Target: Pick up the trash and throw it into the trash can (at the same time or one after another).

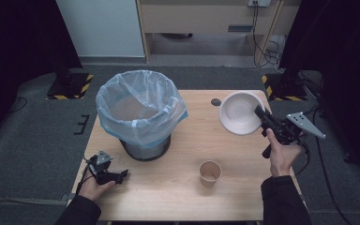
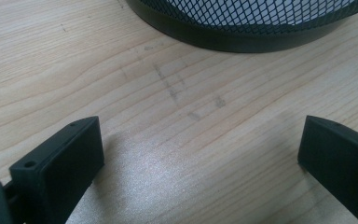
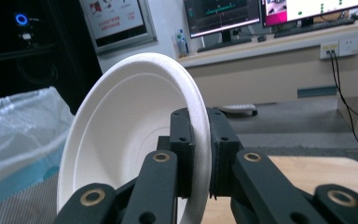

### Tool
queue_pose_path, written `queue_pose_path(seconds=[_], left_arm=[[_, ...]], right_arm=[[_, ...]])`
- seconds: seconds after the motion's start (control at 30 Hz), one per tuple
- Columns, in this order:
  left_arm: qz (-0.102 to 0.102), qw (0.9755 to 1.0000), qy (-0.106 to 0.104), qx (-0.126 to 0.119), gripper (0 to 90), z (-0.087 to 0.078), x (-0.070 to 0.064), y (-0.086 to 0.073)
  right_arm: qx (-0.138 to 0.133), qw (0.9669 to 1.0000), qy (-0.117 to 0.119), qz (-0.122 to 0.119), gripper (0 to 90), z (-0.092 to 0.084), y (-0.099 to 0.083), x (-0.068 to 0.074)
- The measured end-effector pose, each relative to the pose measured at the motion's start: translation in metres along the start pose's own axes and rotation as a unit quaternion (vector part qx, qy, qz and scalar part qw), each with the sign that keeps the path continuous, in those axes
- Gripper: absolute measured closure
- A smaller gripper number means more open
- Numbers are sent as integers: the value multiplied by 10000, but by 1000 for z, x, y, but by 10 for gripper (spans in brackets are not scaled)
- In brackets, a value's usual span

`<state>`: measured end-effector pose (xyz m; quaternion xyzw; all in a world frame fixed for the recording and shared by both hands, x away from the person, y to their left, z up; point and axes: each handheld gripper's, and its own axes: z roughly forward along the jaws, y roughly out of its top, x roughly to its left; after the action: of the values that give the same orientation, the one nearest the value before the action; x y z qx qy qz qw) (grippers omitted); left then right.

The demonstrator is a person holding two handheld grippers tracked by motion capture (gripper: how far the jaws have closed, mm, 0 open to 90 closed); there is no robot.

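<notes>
The right gripper (image 3: 199,154) has its fingers clamped on the white bowl's (image 1: 238,112) rim; the bin (image 1: 140,112) lies left of them, while the left gripper (image 2: 200,158) gapes empty.

Lined bin (image 1: 140,112) blocks upper left of table (image 1: 178,201); paper cup (image 1: 210,173) stands alone lower centre. Open wood between bin and cup, and along bottom edge. Held white bowl (image 1: 240,112) occupies upper right; small dark disc (image 1: 216,101) beside it
</notes>
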<state>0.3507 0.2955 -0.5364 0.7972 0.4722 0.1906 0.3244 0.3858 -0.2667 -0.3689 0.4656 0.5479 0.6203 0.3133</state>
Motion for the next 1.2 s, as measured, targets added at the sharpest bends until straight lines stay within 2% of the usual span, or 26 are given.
queue_pose_path(seconds=[0.4,0.67,1.2], left_arm=[[1,10000,0,1,0,0,0,0],[1,10000,0,1,0,0,0,0],[0,10000,-1,1,0,0,0,0]], right_arm=[[-368,9992,171,-12,832,5,28,16],[-579,9978,307,-85,831,8,50,32],[-740,9951,623,-226,832,30,78,67]])
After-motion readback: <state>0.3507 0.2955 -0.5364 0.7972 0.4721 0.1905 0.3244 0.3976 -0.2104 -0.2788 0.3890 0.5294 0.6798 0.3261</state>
